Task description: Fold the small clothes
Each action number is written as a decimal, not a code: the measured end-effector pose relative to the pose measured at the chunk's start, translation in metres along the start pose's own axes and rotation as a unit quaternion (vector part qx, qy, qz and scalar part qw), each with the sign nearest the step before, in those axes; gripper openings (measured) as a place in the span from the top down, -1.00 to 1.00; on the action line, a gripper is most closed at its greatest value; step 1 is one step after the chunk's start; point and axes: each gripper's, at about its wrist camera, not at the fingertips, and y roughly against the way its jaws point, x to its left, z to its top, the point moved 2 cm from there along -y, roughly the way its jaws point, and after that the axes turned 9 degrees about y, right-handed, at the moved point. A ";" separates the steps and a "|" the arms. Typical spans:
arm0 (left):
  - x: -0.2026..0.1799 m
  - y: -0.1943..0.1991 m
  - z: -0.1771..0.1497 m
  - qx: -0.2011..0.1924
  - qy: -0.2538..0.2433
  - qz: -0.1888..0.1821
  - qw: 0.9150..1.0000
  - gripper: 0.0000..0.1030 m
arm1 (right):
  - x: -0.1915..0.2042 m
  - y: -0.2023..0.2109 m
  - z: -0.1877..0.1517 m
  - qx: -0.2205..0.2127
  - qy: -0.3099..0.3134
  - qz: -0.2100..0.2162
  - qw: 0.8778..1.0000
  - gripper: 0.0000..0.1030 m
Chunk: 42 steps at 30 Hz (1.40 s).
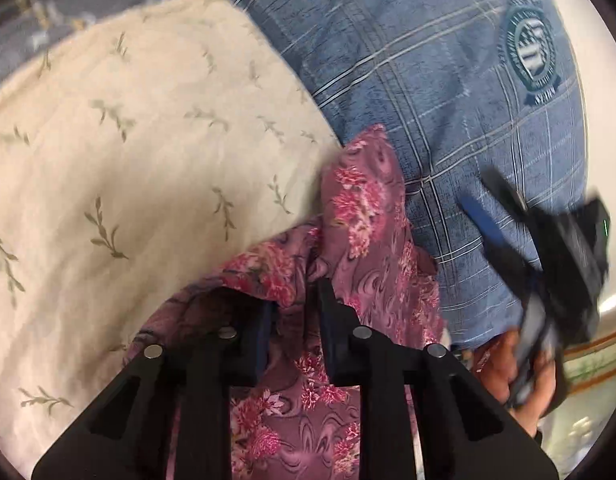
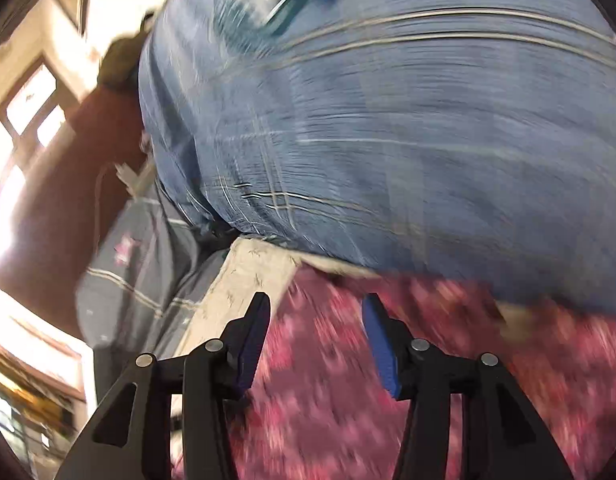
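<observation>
Two grippers are working: the left gripper [image 1: 294, 300] is pinching one pink floral cloth [image 1: 364, 216] on one cream sheet [image 1: 128, 152]; the right gripper [image 2: 316, 320] is hanging parted, empty.

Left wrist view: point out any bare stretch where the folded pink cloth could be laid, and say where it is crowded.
The cream leaf-print sheet lies bare to the left, bordered by the blue plaid fabric above and the pink floral cloth on the right. Crowded: the lower middle, where the left gripper pinches the bunched cloth, and the right edge, where the right gripper passes over the plaid.
</observation>
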 end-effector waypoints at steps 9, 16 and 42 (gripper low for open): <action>-0.001 0.002 0.004 -0.011 0.002 0.001 1.000 0.84 | 0.053 -0.081 -0.006 0.130 0.165 -0.082 0.974 0.90; 0.014 0.030 0.022 -0.099 0.029 0.055 0.993 0.88 | 0.022 -0.049 0.018 -0.012 0.049 -0.032 0.998 0.87; -0.024 0.011 0.000 -0.104 -0.091 0.074 0.988 -0.18 | -0.159 0.192 -0.219 -0.149 -0.269 -0.160 0.938 -0.06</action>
